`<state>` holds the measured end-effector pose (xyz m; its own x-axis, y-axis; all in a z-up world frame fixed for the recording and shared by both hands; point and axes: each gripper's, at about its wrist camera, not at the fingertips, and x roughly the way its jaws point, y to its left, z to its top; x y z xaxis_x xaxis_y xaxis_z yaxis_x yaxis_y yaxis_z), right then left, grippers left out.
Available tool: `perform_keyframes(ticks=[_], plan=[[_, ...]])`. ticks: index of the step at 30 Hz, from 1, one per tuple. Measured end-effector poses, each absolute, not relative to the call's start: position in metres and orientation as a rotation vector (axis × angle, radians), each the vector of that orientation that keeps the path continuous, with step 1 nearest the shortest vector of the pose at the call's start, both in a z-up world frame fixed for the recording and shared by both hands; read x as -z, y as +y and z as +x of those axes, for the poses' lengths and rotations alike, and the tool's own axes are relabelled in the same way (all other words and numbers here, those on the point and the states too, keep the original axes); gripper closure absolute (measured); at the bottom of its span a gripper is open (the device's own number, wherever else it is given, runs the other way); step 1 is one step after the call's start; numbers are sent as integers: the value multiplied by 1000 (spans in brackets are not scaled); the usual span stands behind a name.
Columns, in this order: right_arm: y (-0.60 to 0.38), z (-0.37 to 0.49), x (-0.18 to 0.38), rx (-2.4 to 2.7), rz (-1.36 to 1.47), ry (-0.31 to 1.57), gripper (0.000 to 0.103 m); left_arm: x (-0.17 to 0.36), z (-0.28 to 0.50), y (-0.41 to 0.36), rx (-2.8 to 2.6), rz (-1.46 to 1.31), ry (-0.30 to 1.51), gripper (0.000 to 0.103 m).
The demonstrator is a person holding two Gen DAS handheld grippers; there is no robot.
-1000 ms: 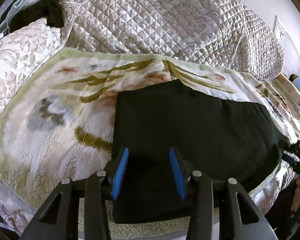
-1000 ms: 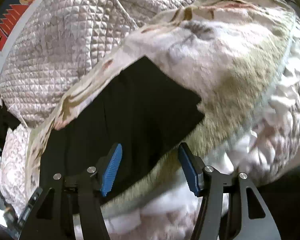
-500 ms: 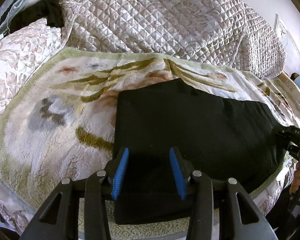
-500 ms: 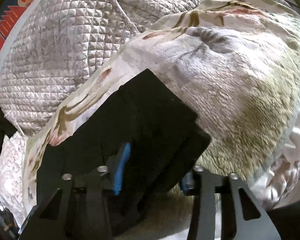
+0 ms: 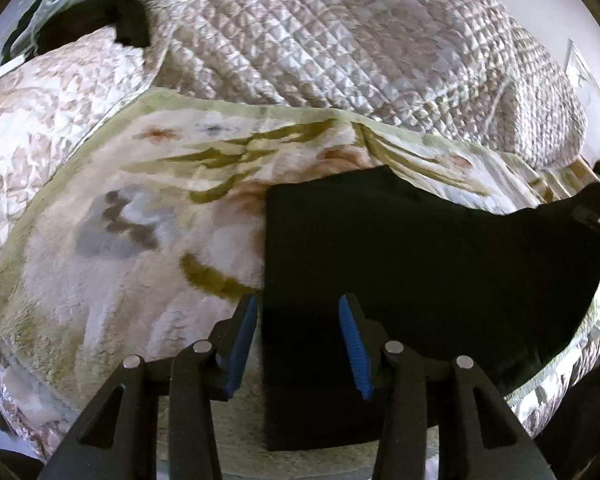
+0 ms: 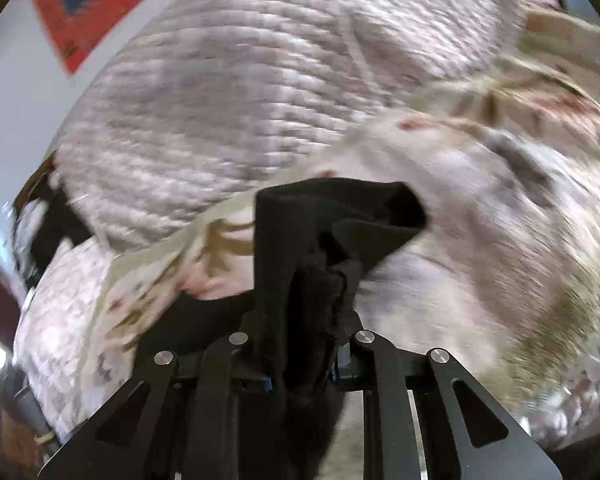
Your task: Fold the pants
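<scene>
**A:** What has changed since a second ago?

**B:** Working left to right: my left gripper (image 5: 298,346) has hardly moved. Its jaws stand apart, released, straddling the near left corner of the pants (image 5: 400,280) with nothing pinched. That end lies flat on the bed's fleece blanket (image 5: 120,280), as before.

**A:** And the right?

**B:** That is where the change is. A second ago my right gripper (image 6: 302,360) was wide open over the far end of the pants (image 6: 300,280). Now its jaws are closing, with a bunch of black cloth between them, and that end has come up off the blanket. In the left view it rises into a peak at the right edge.

**A:** Meaning?

**B:** I judge the fold has begun: the right end is ready to be carried over towards the left.

**A:** How does the garment look?

**B:** Plain black, soft, already a narrow rectangle, smooth at the left and gathered into creases at the grip.
</scene>
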<state>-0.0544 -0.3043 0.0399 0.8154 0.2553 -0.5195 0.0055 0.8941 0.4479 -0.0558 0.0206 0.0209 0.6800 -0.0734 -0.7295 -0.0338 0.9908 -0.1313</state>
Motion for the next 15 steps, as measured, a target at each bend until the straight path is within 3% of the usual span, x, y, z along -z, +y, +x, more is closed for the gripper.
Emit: perform_keyframes(ticks=[7,15], plan=[[-221,-46,-53,-362,329,621,85,-32,-57,66,-89,-240,789,57],[-126,-38,-6,-549,138,772,85,-32,-63,93,-148,-300,782,57]])
